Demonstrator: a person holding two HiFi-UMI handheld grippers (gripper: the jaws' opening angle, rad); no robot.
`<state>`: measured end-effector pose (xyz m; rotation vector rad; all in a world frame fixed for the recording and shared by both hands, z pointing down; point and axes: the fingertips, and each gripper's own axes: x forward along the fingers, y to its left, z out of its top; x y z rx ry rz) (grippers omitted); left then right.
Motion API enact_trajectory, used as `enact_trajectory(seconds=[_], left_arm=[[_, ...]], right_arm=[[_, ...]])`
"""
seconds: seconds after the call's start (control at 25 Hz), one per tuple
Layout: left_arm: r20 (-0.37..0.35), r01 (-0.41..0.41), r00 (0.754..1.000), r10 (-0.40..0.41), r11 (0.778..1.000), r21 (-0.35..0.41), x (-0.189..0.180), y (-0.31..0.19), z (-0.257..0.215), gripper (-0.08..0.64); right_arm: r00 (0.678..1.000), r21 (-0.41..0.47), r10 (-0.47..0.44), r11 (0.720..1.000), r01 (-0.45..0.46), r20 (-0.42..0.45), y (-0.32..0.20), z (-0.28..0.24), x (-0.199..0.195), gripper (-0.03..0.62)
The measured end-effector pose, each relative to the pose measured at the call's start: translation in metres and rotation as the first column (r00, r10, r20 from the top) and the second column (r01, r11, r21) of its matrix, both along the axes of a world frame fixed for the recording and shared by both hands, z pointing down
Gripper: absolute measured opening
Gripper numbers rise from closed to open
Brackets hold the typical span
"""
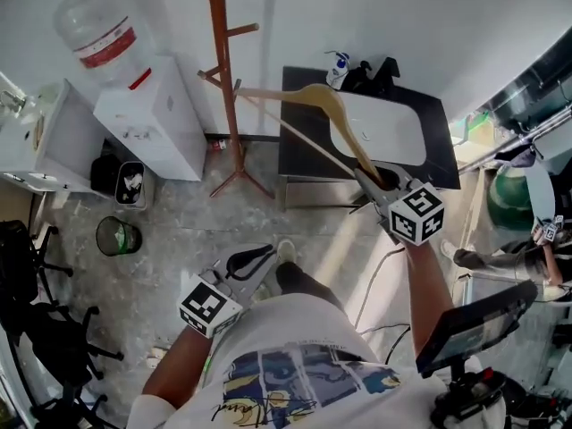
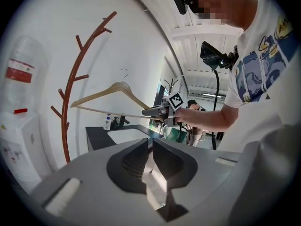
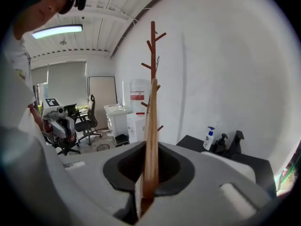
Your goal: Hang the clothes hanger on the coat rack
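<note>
A pale wooden clothes hanger (image 1: 323,105) with a metal hook is held in the air, right of the brown coat rack (image 1: 220,61). My right gripper (image 1: 374,184) is shut on one end of it, and the wood runs straight out between the jaws (image 3: 151,140). The rack's pegs (image 3: 153,51) rise beyond the hanger's far end. In the left gripper view the hanger (image 2: 117,91) hangs level beside the rack (image 2: 70,93), apart from its pegs. My left gripper (image 1: 250,262) stays low by my body, jaws together (image 2: 150,149), holding nothing.
A white water dispenser (image 1: 147,119) stands left of the rack. A black table with a white basin (image 1: 375,128) and a soap bottle (image 1: 337,70) stands to its right. A bin (image 1: 118,236) and office chairs (image 1: 36,320) are at left, and another person (image 1: 509,257) is at right.
</note>
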<state>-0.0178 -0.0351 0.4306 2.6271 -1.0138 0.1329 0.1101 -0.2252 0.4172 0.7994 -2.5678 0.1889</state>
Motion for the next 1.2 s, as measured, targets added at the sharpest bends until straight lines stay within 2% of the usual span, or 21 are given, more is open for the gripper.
enact_trajectory(seconds=[0.28, 0.52, 0.72, 0.92, 1.2], left_arm=[[-0.009, 0.058, 0.998, -0.058, 0.998, 0.023, -0.022, 0.014, -0.008, 0.034], [-0.021, 0.124, 0.992, -0.123, 0.992, 0.039, -0.047, 0.024, -0.016, 0.034], [-0.022, 0.201, 0.980, -0.200, 0.978, 0.063, -0.069, 0.023, -0.022, 0.034], [-0.031, 0.265, 0.964, -0.263, 0.961, 0.075, -0.087, 0.012, -0.025, 0.034], [-0.054, 0.327, 0.945, -0.323, 0.940, 0.098, -0.098, -0.014, -0.034, 0.034]], right_arm=[[0.987, -0.008, -0.147, 0.989, 0.148, 0.064, 0.013, -0.041, -0.048, 0.032], [0.964, 0.014, -0.236, 0.972, 0.236, 0.120, 0.003, -0.072, -0.099, 0.031], [0.942, 0.031, -0.312, 0.950, 0.310, 0.121, -0.017, -0.095, -0.141, 0.029], [0.930, 0.027, -0.350, 0.937, 0.349, 0.114, -0.050, -0.112, -0.179, 0.029], [0.935, -0.009, -0.343, 0.938, 0.345, 0.092, -0.101, -0.113, -0.213, 0.028]])
